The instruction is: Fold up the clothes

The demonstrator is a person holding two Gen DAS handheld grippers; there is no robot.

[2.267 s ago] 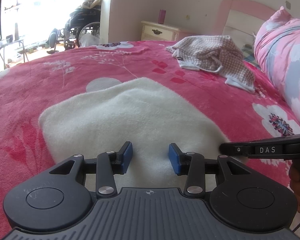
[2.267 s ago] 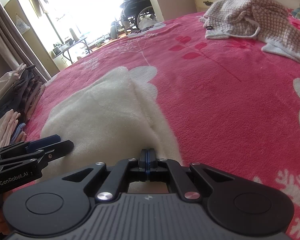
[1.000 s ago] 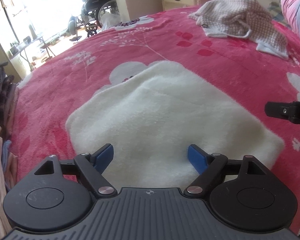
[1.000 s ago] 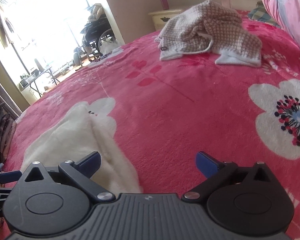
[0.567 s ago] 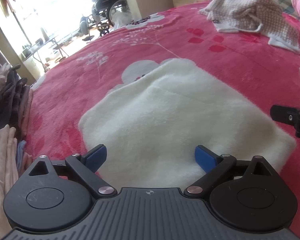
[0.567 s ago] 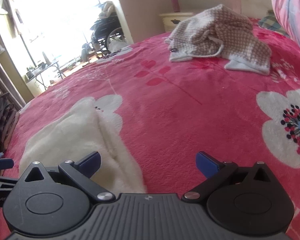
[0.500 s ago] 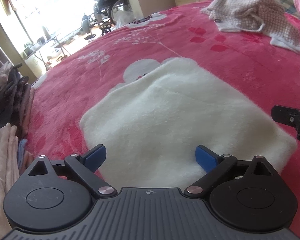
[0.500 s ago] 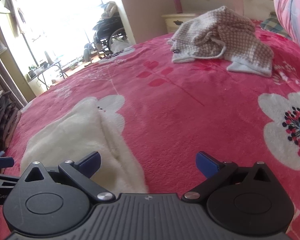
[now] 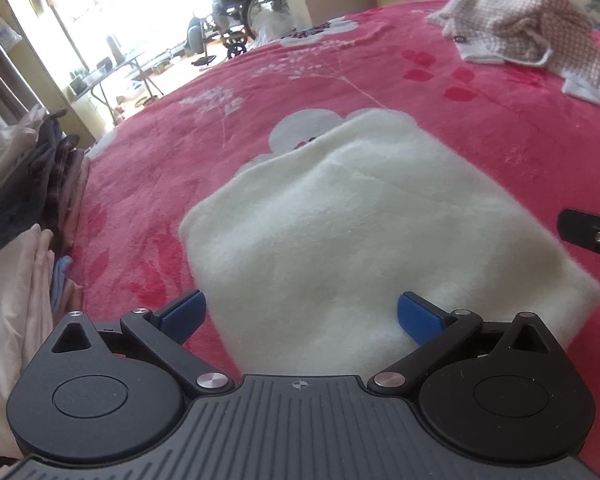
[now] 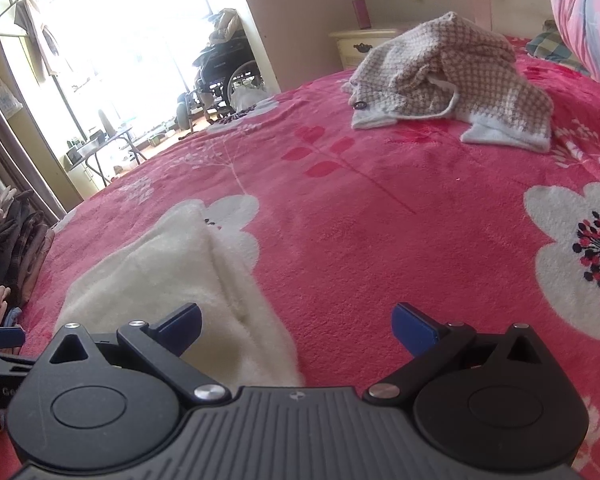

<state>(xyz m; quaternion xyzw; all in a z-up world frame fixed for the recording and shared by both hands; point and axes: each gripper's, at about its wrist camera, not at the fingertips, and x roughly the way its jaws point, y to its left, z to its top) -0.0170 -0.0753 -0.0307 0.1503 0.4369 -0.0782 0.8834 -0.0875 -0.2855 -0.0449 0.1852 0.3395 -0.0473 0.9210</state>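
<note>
Folded white garment lies just ahead of left gripper — jaws spread.

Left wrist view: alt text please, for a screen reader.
A folded cream fleece garment lies flat on a red floral bedspread, just beyond the open left gripper. A checked knit garment lies crumpled farther back; stacked clothes sit at left.

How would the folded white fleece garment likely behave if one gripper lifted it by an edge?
The white fleece garment would probably flop and unfold, since its layers lie loose on the bed. Its fluffy pile suggests it is light and grippy, not slippery. It looks soft, so hardly fragile.
</note>
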